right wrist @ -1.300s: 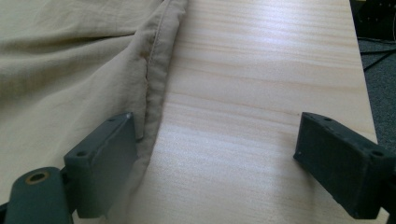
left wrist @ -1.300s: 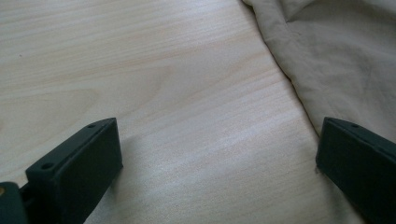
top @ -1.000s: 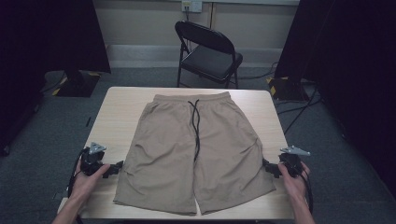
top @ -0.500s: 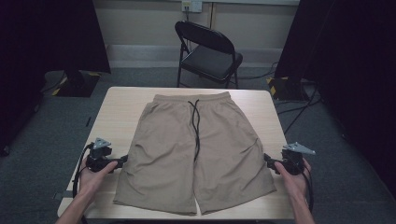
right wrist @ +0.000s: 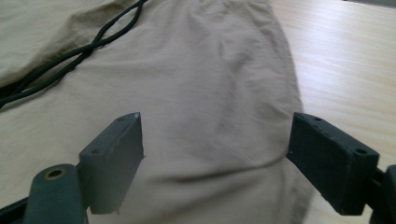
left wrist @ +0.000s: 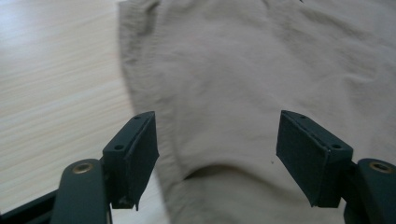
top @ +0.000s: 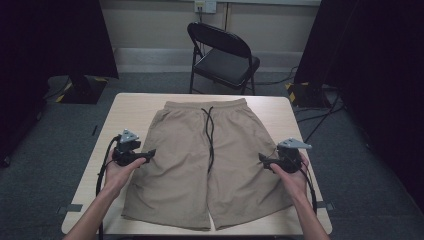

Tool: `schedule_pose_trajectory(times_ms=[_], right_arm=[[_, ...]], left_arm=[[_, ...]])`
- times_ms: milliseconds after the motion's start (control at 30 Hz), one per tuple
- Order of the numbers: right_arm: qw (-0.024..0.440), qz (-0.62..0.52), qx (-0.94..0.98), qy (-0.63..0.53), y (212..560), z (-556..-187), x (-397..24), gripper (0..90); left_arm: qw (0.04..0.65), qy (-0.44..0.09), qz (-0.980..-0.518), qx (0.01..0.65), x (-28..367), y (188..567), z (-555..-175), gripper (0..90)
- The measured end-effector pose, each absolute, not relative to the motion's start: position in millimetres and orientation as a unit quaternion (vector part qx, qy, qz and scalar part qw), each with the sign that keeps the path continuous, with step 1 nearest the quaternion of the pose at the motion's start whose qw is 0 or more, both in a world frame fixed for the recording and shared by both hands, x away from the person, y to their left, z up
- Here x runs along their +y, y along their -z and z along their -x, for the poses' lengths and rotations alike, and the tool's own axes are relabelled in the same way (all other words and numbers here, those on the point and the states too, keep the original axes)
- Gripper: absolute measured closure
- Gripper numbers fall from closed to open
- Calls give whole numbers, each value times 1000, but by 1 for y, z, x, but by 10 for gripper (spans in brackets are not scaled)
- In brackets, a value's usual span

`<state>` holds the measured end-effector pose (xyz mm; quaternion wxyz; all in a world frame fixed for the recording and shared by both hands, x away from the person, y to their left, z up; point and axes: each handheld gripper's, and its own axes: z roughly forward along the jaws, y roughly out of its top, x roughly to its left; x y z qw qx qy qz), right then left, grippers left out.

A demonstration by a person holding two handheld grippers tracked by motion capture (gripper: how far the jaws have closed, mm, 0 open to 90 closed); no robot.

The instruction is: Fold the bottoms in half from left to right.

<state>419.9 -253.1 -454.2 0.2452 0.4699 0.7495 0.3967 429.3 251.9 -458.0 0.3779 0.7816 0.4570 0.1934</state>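
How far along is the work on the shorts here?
Done: the shorts lie spread flat on the table, drawstring down the middle. In hand: the left hand-held gripper and right hand-held gripper sit at the side edges, jaws open, the left's just closing a little, gripping nothing. Left: apparently every grasp and fold.

Black folding chair [top: 223,54] behind light wood table [top: 131,111], grey carpet floor [top: 50,150], beige wall [top: 150,22], dark curtains [top: 50,35]

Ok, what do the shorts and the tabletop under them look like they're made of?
Shorts: thin woven cloth, likely cotton or a blend, matte tan; it creases softly and lies limp. Tabletop: pale wood or wood-look laminate, smooth with a slight sheen; fine straight grain lines show in both gripper views.
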Motion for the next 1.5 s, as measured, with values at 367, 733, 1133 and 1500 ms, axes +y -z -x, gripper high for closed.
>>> schedule_pose_trajectory(times_ms=[367,733,1133,1500], right_arm=[[216,-456,781,-368,476,-446,-223,184],[174,-474,798,-330,493,-444,-223,157],[193,-465,802,-321,495,-428,-230,156],[190,-472,802,-312,494,-409,-248,156]], left_arm=[[372,-177,-787,459,244,480,-435,275],[337,-172,-816,436,242,494,-428,261],[353,-176,-816,423,238,497,-414,262],[345,-154,-833,404,218,494,-390,261]])
